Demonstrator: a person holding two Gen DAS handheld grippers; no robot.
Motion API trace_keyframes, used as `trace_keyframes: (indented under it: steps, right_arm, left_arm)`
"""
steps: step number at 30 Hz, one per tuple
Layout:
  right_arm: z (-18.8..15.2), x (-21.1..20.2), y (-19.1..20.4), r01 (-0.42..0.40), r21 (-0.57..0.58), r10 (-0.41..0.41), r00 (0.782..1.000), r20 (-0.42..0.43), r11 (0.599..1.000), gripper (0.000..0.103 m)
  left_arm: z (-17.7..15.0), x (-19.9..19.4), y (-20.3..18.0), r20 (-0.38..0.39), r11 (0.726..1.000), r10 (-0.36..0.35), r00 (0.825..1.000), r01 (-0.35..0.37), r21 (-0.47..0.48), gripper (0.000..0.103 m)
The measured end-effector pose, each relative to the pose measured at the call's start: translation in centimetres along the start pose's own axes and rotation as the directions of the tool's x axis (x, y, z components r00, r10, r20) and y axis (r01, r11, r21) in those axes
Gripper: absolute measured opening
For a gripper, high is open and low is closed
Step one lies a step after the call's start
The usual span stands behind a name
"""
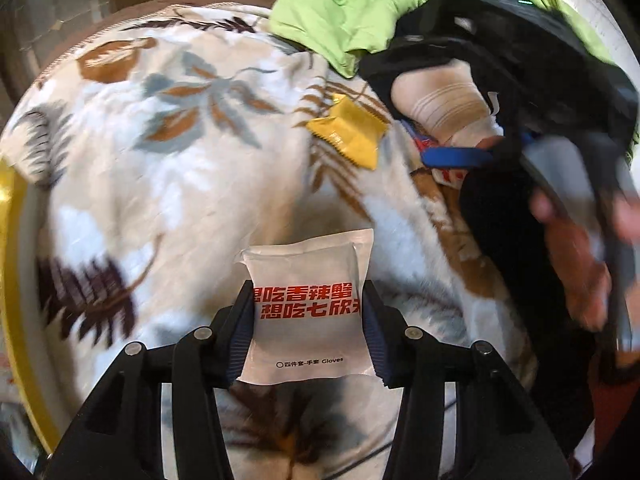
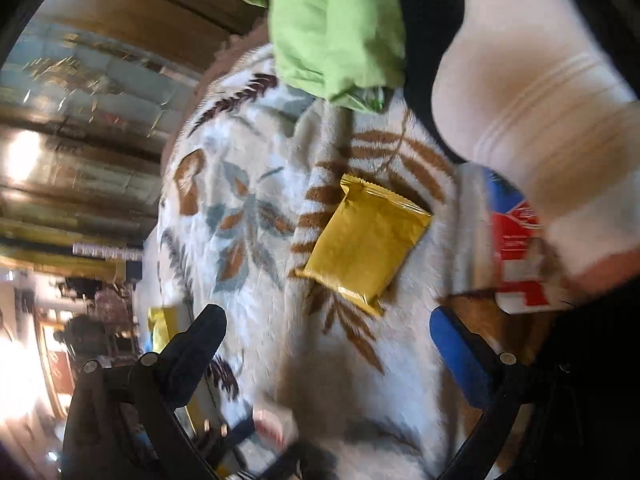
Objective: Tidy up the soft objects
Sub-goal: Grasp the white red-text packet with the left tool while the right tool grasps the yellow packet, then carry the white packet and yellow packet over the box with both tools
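My left gripper [image 1: 308,300] is shut on a white packet [image 1: 306,276] with red print and the word Gloves, held above a leaf-patterned blanket [image 1: 160,128]. A yellow foil packet [image 1: 348,136] lies on the blanket farther ahead. In the right wrist view the same yellow packet [image 2: 366,244] lies just beyond my right gripper [image 2: 326,320], which stands open with nothing between its fingers. A red, white and blue packet [image 2: 516,248] lies to the right, partly hidden under a foot in a white sock [image 2: 540,120].
A green garment [image 1: 360,4] is bunched at the far end of the blanket [image 2: 248,216], also seen as green cloth [image 2: 336,28]. A hand [image 1: 576,260] and dark clothing fill the right side. A yellow rim [image 1: 12,240] runs along the left edge.
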State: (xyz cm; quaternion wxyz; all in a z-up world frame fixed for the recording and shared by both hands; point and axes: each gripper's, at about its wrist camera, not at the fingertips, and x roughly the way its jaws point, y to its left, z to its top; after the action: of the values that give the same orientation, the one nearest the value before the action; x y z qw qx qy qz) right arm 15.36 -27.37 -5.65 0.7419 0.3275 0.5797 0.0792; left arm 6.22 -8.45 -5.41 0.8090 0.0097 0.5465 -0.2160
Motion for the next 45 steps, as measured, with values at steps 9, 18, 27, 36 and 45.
trace_keyframes:
  steps: [9,18,27,36,45]
  right_arm:
    - [2.6,4.1,0.3,0.075,0.057,-0.071,0.996,-0.058,0.996,0.086]
    - [2.2,3.3,-1.9,0.053,0.105,-0.051,0.998,-0.024,0.993,0.054]
    - [0.1,0.2,-1.9,-0.091,0.074,0.093,0.996,-0.014,0.993,0.050]
    - [-6.2,0.1,7.4,-0.184,-0.151,0.164,0.977,-0.139,0.971,0.052]
    - [-11.6,4.5,18.8,-0.254,-0.342,0.165,0.949,-0.269,0.905,0.052]
  left_arm:
    - [-1.7,-2.0,2.8,0.022,0.999,-0.012,1.000,0.013,-0.053,0.048]
    - [-2.4,-3.3,4.5,0.034,0.995,-0.036,0.999,0.039,-0.093,0.048]
    - [-3.8,-6.1,5.7,0.056,0.993,-0.035,0.998,0.041,-0.111,0.049]
    - [-5.8,-11.9,9.3,0.119,0.987,0.038,0.992,-0.019,-0.160,0.049]
    - [-9.0,-17.2,16.6,0.153,0.944,0.186,0.971,-0.134,-0.303,0.049]
